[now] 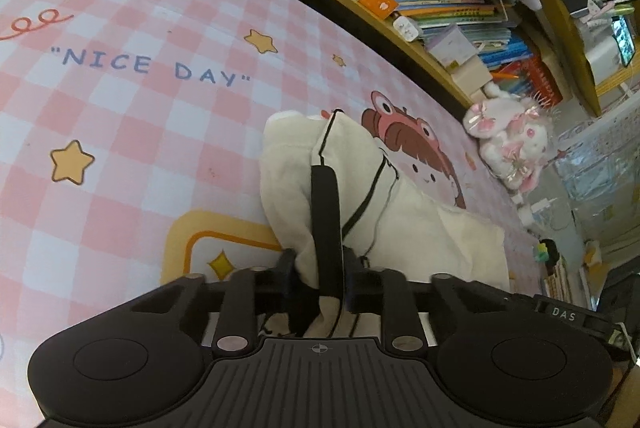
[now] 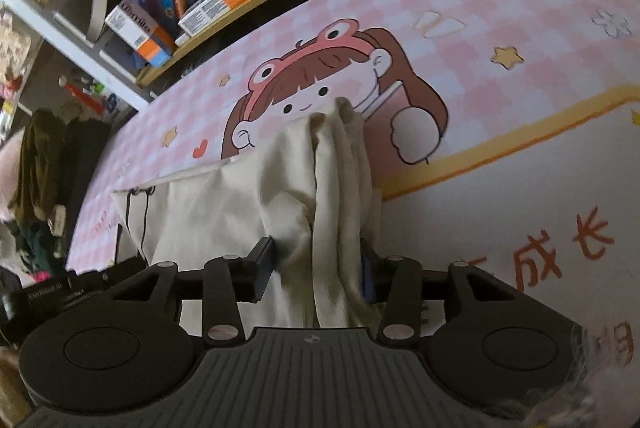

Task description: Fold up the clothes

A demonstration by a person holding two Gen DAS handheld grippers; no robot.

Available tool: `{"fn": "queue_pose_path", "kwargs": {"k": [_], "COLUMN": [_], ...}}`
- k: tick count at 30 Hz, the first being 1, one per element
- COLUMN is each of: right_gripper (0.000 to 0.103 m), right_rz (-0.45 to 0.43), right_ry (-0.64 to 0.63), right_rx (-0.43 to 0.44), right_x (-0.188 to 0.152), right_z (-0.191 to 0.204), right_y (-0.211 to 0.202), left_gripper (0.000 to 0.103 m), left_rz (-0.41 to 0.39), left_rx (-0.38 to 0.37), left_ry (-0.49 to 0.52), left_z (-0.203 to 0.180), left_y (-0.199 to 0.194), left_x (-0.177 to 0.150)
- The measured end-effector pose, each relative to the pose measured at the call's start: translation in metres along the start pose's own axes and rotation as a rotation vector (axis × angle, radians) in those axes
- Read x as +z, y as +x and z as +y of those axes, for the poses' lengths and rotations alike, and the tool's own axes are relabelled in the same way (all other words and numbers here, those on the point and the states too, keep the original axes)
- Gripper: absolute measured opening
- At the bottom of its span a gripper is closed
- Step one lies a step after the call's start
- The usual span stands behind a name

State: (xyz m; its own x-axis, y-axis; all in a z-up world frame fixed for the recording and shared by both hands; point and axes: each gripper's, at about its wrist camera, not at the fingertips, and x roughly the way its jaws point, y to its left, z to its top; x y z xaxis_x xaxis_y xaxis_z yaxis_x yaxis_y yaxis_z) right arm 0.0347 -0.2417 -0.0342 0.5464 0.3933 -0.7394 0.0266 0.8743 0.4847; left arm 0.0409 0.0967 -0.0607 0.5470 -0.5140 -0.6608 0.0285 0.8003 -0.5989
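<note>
Left gripper (image 1: 320, 280): jaws pinching cream garment (image 1: 400, 228) at its black strap (image 1: 326, 220). Right gripper (image 2: 320, 268): jaws pinching a bunched fold of garment (image 2: 248, 212). Draped over pink checked worktop (image 1: 140, 108), covering part of frog-hat girl print (image 2: 320, 68). Beyond print, plush toy (image 1: 512, 140) and bookshelf (image 1: 400, 24).

Bookshelf (image 1: 400, 16) and plush toy (image 1: 512, 144) hem the mat's (image 1: 120, 108) far edge.

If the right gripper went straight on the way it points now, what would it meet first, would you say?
The right gripper is shut on the cream garment, bunched between its fingers. Beyond that, it would probably meet the pink checked mat near the cartoon girl print, though depth is unclear.
</note>
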Motion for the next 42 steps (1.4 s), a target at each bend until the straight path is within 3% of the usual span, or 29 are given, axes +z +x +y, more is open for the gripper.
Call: {"fn": "queue_pose_path", "kwargs": {"k": [2,4,11,18,25,42], "right_gripper": [0.023,0.02,0.019,0.019,0.019,0.019], "right_rz": [-0.006,-0.024,-0.12,-0.146,-0.155,-0.192], "right_ry": [-0.034,-0.074,-0.149,-0.197,-0.233,-0.268], "right_rx": [-0.003,-0.002,0.023,0.038,0.048,0.044], "right_x": [0.0,0.0,0.011,0.029,0.055,0.154], "right_z": [0.005,0.011,0.031,0.047,0.058,0.067], "right_y": [-0.002,-0.007,-0.03,-0.031,-0.014,0.062], "left_gripper": [0.015,0.014,0.014,0.014,0.014,0.014], "left_rz": [-0.007,-0.021,-0.08,-0.116,-0.136,-0.186], "left_rx": [-0.006,-0.017,-0.06,-0.063,-0.052,-0.051], "left_ry": [0.006,0.008,0.031,0.043,0.063,0.035], "left_z": [-0.002,-0.004,-0.014,-0.017,-0.013,0.003], "left_y": [-0.002,-0.007,-0.023,-0.025,-0.013,0.046], "left_x": [0.0,0.002,0.016,0.038,0.071,0.176]}}
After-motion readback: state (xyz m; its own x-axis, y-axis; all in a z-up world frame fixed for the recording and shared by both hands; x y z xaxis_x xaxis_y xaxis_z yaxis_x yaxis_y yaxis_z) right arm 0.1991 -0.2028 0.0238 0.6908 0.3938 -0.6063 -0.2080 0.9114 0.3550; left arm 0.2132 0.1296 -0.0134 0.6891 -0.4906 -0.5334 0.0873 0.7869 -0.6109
